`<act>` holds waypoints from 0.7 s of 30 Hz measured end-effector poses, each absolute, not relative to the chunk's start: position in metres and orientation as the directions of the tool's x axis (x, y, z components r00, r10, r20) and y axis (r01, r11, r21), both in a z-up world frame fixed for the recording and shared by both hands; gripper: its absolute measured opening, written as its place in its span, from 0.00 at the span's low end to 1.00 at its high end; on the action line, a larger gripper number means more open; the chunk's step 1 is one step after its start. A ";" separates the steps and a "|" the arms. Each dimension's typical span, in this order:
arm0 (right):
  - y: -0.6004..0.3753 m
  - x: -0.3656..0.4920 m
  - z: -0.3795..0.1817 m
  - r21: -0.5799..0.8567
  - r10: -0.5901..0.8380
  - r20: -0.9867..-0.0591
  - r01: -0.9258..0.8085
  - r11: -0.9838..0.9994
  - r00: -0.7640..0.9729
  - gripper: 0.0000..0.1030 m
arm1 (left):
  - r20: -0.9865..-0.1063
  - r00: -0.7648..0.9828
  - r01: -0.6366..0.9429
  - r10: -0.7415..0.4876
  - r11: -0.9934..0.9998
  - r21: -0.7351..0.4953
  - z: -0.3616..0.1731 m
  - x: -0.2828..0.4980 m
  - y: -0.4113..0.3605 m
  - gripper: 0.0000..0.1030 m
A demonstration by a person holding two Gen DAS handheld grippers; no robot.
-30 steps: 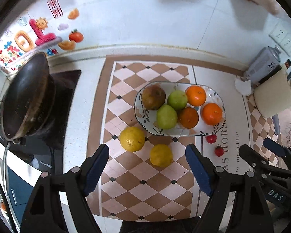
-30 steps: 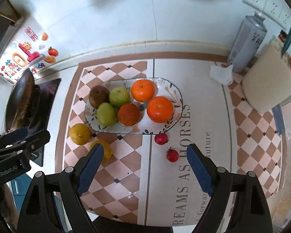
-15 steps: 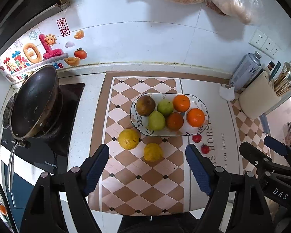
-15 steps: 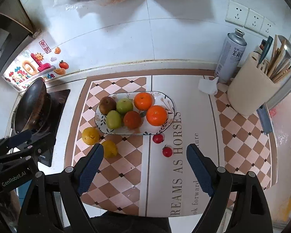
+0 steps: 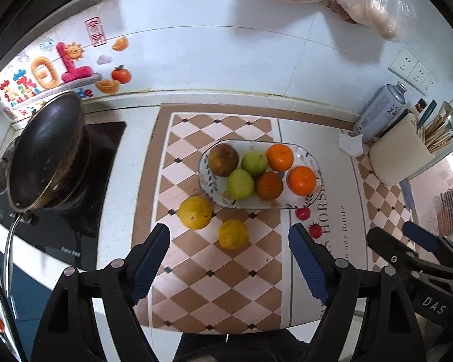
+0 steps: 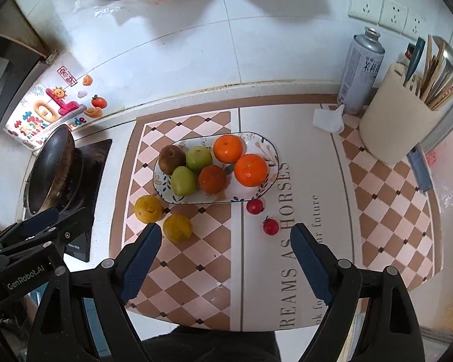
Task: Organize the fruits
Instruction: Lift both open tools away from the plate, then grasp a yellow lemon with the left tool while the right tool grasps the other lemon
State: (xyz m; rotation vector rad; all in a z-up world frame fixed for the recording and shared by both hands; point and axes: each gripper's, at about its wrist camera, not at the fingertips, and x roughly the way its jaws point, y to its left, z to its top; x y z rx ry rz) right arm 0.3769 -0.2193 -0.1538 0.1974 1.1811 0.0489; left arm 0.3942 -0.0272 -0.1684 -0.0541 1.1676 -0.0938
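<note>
A patterned oval plate [image 5: 305, 154] [image 6: 267, 146] on the checkered mat holds a brown fruit [image 5: 223, 159], two green fruits [image 5: 240, 183], and three oranges [image 5: 301, 180]. Two yellow fruits [image 5: 195, 212] [image 5: 233, 233] lie on the mat in front of the plate's left end; they show in the right wrist view too [image 6: 148, 208] [image 6: 177, 227]. Two small red tomatoes [image 6: 255, 206] [image 6: 270, 226] lie in front of the plate's right end. My left gripper [image 5: 229, 235] and right gripper [image 6: 226, 235] are both open, empty, and held above the counter's front.
A black wok [image 5: 45, 154] sits on a stove at the left. A spray can [image 6: 361, 69], a crumpled tissue [image 6: 329, 119] and a cream utensil holder [image 6: 398, 120] stand at the right. Plastic bags [image 5: 365, 3] hang on the tiled wall.
Both grippers have pulled back and up from the counter, so the plate and fruits look smaller and farther. The fruits have not moved.
</note>
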 end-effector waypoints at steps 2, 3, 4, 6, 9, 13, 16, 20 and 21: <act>-0.220 0.382 -0.162 0.201 0.161 -0.916 0.073 0.977 0.368 0.87 | -0.916 0.389 0.044 -0.103 0.995 -0.093 -0.173 0.401 -0.023 0.95; -0.219 0.385 -0.168 0.211 0.171 -0.918 0.074 0.975 0.357 0.87 | -0.915 0.389 0.038 -0.104 0.995 -0.096 -0.176 0.404 -0.020 0.97; -0.218 0.388 -0.174 0.217 0.177 -0.921 0.079 0.973 0.347 0.87 | -0.917 0.387 0.026 -0.095 0.995 -0.093 -0.179 0.408 -0.015 0.97; -0.213 0.396 -0.193 0.236 0.200 -0.927 0.080 0.968 0.317 0.87 | -0.924 0.375 -0.005 -0.068 0.997 -0.075 -0.189 0.416 -0.006 0.97; -0.200 0.408 -0.230 0.274 0.247 -0.936 0.079 0.958 0.252 0.87 | -0.941 0.338 -0.053 -0.003 0.998 -0.022 -0.211 0.428 0.012 0.97; -0.172 0.426 -0.290 0.336 0.322 -0.935 0.080 0.938 0.151 0.87 | -0.958 0.273 -0.099 0.088 0.993 0.064 -0.247 0.440 0.036 0.97; -0.151 0.437 -0.331 0.364 0.358 -0.930 0.088 0.927 0.079 0.87 | -0.970 0.216 -0.115 0.112 0.989 0.089 -0.271 0.448 0.047 0.97; -0.124 0.445 -0.377 0.372 0.372 -0.928 0.086 0.924 0.014 0.87 | -0.977 0.167 -0.117 0.131 0.987 0.112 -0.293 0.455 0.053 0.97; -0.120 0.447 -0.385 0.372 0.373 -0.928 0.088 0.924 0.002 0.87 | -0.979 0.157 -0.118 0.129 0.987 0.111 -0.296 0.456 0.054 0.97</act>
